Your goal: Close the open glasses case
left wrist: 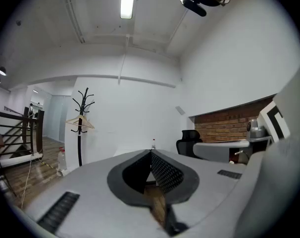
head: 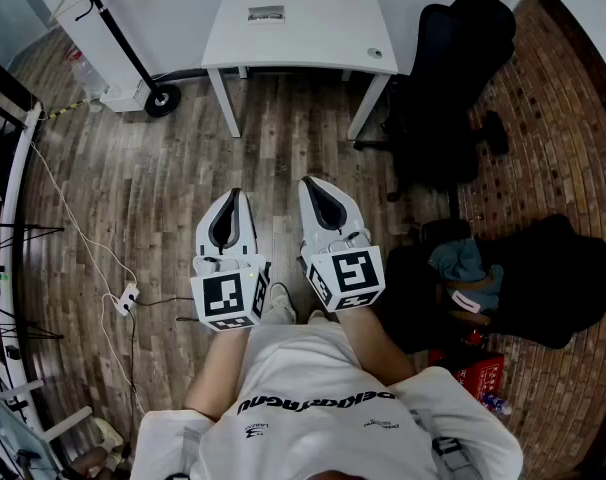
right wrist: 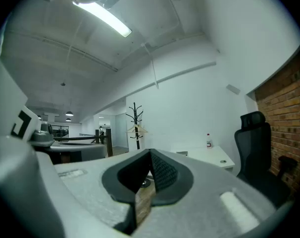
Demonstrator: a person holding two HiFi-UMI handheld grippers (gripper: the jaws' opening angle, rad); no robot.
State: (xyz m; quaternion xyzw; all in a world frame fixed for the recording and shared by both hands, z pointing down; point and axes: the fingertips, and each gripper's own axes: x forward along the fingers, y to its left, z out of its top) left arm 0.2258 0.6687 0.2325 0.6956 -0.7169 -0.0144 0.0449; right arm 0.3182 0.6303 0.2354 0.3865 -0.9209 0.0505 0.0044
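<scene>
The jaws of the left gripper (left wrist: 151, 152) are seen pressed together at their tips, with nothing between them. The jaws of the right gripper (right wrist: 150, 152) are likewise closed and empty. Both grippers are held side by side above the wooden floor (head: 283, 148), well apart from the white table (head: 323, 48) ahead. On that table 1 small flat rectangular thing (head: 267, 13) is seen. It is judged to be the glasses case, though it is too small for its lid to be made out. The task is judged not yet begun, with only the approach in hand. Next, the table must be reached, the base steadied by 1 gripper and the lid pushed down.
</scene>
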